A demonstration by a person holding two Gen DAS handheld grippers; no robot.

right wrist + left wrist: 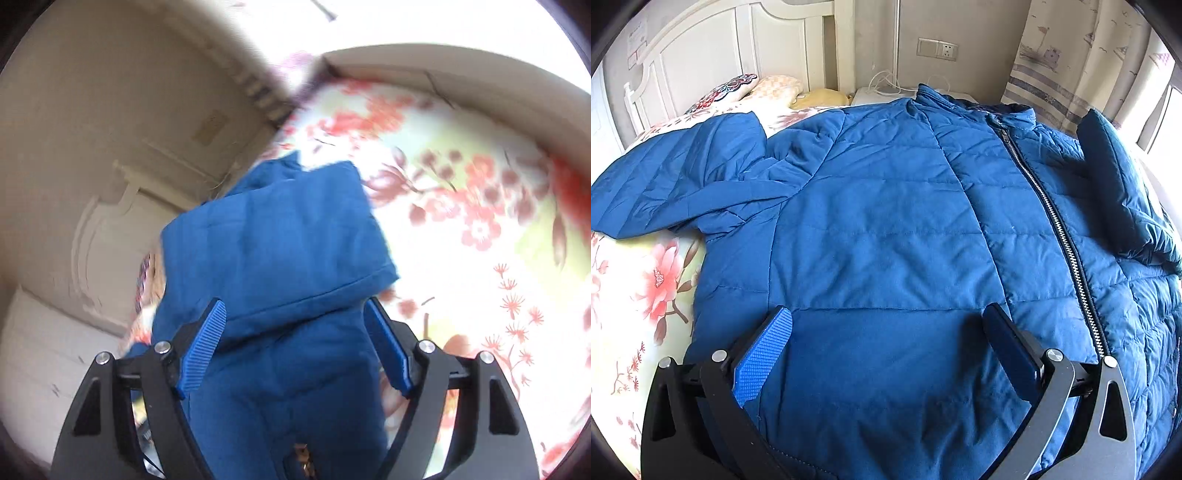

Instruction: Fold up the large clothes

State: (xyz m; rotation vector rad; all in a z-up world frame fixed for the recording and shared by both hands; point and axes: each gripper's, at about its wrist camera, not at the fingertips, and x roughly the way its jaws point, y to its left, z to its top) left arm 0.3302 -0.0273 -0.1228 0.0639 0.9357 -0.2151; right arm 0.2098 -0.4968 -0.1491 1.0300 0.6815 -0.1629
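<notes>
Floral bedding (646,280) covers a bed whose white headboard (713,55) stands against the far wall. On that bedding a blue jacket (886,229) lies front up, zipper (1060,229) closed, collar toward the headboard, one sleeve (665,184) spread out to the side over the sheet. Left tool (886,332) hangs over the jacket's lower front, jaws wide, nothing held.

From the right wrist, blurred, the same bedding (480,221) fills the side away from the headboard. A jacket sleeve (280,240) runs between the spread pads of the right tool (295,332), which do not press it.
</notes>
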